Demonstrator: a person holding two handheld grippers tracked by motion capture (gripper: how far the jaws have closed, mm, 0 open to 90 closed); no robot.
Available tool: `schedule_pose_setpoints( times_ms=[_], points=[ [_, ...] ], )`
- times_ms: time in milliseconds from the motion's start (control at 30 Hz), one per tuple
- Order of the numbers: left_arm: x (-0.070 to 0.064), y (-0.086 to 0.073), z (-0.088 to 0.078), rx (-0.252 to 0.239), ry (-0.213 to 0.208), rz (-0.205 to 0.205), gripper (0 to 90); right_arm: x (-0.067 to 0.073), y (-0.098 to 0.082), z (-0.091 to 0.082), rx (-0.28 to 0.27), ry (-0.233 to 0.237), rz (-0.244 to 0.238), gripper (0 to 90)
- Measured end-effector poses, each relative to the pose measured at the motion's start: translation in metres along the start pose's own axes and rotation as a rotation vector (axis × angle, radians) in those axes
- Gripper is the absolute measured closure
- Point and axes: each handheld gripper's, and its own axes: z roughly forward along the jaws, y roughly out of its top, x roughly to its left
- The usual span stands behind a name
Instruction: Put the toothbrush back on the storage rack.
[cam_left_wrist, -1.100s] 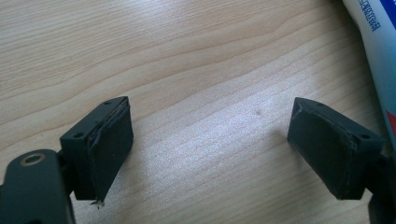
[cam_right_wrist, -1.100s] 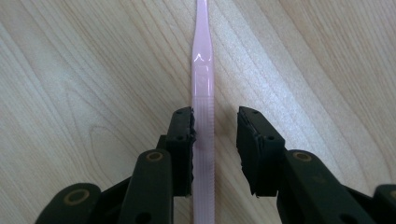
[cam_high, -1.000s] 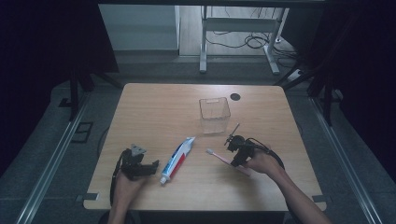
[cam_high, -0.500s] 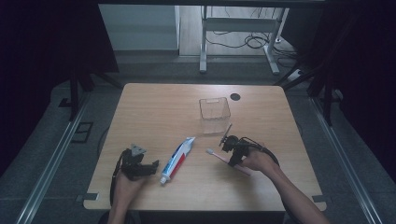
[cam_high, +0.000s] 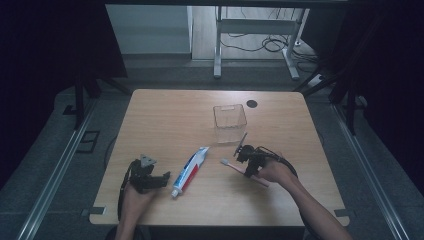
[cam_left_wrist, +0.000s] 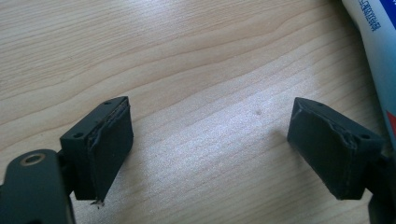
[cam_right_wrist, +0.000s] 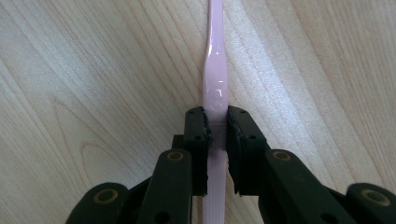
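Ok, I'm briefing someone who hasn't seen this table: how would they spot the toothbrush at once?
On the wooden table, look at the near right part, just in front of the clear plastic box. The toothbrush lies flat there, clamped between the right gripper's jaws. It is thin and pink, unlike the fat white toothpaste tube to its left.

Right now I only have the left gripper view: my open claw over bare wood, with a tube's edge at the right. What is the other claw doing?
Observer: The right claw is shut on the handle of a pink toothbrush; its jaws have just been closing.
Operator: Which way does the brush head point?
Observer: In the high view it points toward the toothpaste tube, with a gap between them.
Operator: Anything else on the table?
Observer: A clear plastic container stands upright beyond the toothbrush.
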Motion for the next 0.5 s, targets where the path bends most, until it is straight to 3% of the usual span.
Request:
schedule_pose_setpoints(
  times_ms=[500],
  points=[
    [0.0, 0.0, 0.0, 0.005, 0.001, 0.006, 14.5, -0.006, -0.008, -0.023, -0.084, 0.022, 0.037, 78.3]
  ],
)
